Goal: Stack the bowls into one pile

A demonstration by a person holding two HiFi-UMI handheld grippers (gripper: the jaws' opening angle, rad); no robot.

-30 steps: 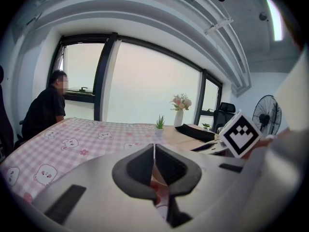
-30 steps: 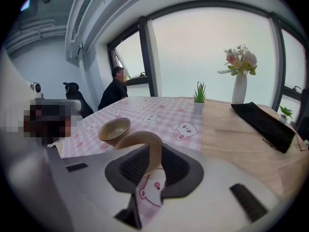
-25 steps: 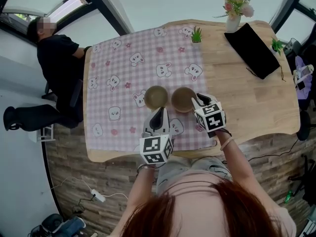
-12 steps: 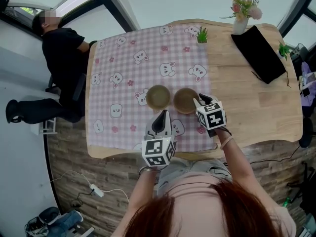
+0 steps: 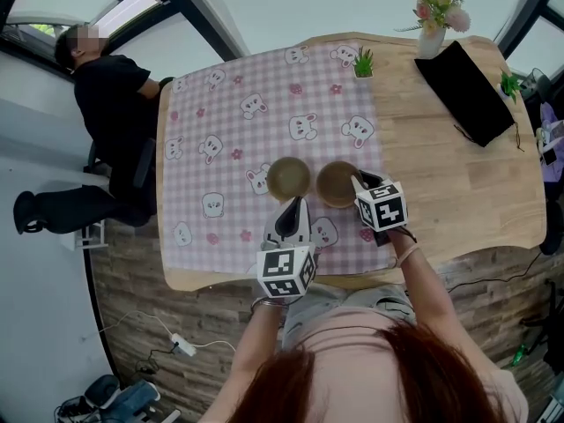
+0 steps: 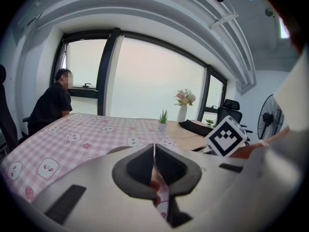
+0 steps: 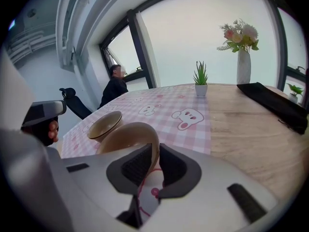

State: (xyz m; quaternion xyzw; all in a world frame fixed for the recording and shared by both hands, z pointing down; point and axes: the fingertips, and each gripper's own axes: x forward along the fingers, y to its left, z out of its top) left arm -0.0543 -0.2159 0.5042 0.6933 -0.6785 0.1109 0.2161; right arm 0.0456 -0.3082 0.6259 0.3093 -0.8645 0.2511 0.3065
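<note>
Two tan bowls stand side by side on the pink checked cloth (image 5: 229, 139): the left bowl (image 5: 288, 177) (image 7: 104, 124) and the right bowl (image 5: 336, 184) (image 7: 126, 138). My right gripper (image 5: 358, 184) (image 7: 155, 161) is at the right bowl's near right rim. Its jaws have just been closing, and the rim sits between the pads, which press on it. The bowl looks slightly tipped in the right gripper view. My left gripper (image 5: 292, 208) (image 6: 154, 159) hovers just in front of the left bowl, shut, with nothing between its fingers.
A person in black (image 5: 106, 104) sits at the table's far left corner. A small potted plant (image 5: 362, 63), a vase of flowers (image 5: 434, 26) and a flat black case (image 5: 463, 91) stand on the bare wood at the back right. The table's near edge (image 5: 352, 280) lies just below the grippers.
The right gripper has sunk a little onto the right bowl's rim and its jaws have closed on it. The left gripper has kept still.
</note>
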